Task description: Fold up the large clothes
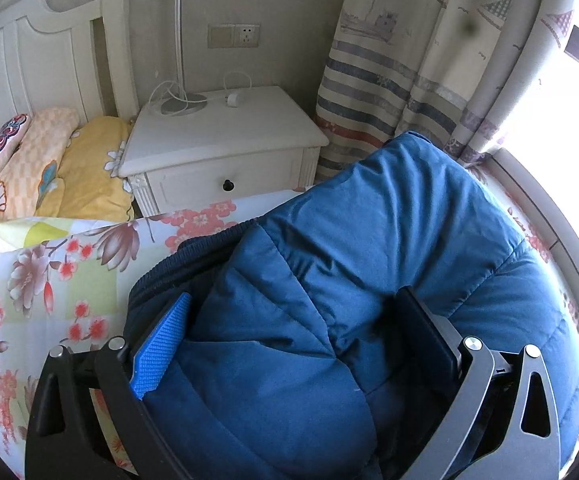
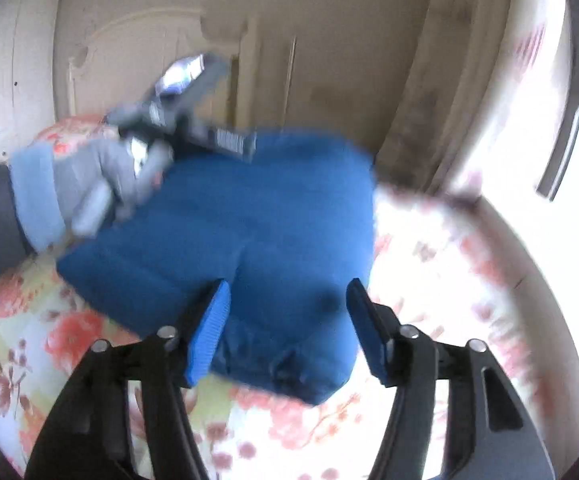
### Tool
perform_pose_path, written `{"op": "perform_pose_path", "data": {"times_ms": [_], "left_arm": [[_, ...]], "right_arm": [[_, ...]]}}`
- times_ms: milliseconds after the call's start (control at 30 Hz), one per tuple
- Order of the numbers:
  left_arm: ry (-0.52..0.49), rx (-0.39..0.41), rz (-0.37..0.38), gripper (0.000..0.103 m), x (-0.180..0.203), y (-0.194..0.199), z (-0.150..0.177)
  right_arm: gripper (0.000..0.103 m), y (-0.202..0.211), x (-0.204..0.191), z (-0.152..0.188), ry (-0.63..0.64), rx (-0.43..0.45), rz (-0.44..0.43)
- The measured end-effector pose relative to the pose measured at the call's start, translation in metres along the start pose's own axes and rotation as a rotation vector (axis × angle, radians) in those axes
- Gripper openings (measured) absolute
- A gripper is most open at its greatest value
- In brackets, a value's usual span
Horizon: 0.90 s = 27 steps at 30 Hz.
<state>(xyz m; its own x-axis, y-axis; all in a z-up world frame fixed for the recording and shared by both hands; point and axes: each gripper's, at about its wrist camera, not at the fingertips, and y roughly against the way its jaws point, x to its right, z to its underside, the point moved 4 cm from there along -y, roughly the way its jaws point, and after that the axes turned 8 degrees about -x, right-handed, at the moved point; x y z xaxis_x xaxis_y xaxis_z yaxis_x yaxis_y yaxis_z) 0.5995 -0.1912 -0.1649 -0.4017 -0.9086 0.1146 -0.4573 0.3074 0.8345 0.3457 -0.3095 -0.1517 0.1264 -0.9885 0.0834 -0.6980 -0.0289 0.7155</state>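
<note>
Left wrist view: one puffy blue quilted jacket [image 1: 369, 264] lies on the floral bedsheet [image 1: 29, 280], near the white wooden nightstand [image 1: 217, 152] — the left gripper [image 1: 301, 340] clamps a thick fold of it

Right wrist view, blurred: the right gripper [image 2: 289, 328] gapes, fingers either side of the jacket's [image 2: 249, 220] near corner — no legible writing

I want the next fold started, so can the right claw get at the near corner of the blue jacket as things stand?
Probably yes. The right claw is open with the blue jacket corner already between its fingers, nothing in front. The view is blurred, so contact is unclear.
</note>
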Motion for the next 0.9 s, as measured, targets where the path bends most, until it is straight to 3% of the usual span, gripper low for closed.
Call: {"op": "perform_pose_path", "data": {"times_ms": [200,300,367,400,500,567,667,767,900], "left_arm": [[0.008,0.013,-0.031,0.099,0.0,0.003,0.001],[0.009,0.05,-0.143,0.099,0.001,0.02,0.005],[-0.006,0.088,-0.248,0.099,0.006,0.046,0.012],[-0.012,0.119,-0.298,0.099,0.01,0.068,0.019],[0.012,0.22,-0.332,0.099,0.018,0.128,0.044],[0.04,0.286,-0.348,0.099,0.026,0.174,0.067],[0.099,0.314,-0.434,0.099,0.044,0.227,0.105],[0.068,0.361,-0.504,0.099,0.068,0.268,0.134],[0.037,0.396,-0.503,0.099,0.092,0.306,0.156]], "right_arm": [[0.071,-0.023,0.0,0.002,-0.032,-0.002,-0.015],[0.074,-0.023,0.011,-0.004,-0.052,-0.01,-0.039],[0.075,-0.006,0.022,0.001,-0.097,-0.028,-0.058],[0.081,0.004,0.024,0.001,-0.115,-0.019,-0.061],[0.101,0.047,0.03,-0.004,-0.136,0.048,-0.067],[0.101,0.079,0.036,-0.013,-0.151,0.097,-0.068],[0.101,0.109,0.04,-0.025,-0.181,0.09,-0.073],[0.101,0.128,0.039,-0.034,-0.2,0.075,-0.083],[0.101,0.147,0.034,-0.047,-0.178,0.074,-0.053]]}}
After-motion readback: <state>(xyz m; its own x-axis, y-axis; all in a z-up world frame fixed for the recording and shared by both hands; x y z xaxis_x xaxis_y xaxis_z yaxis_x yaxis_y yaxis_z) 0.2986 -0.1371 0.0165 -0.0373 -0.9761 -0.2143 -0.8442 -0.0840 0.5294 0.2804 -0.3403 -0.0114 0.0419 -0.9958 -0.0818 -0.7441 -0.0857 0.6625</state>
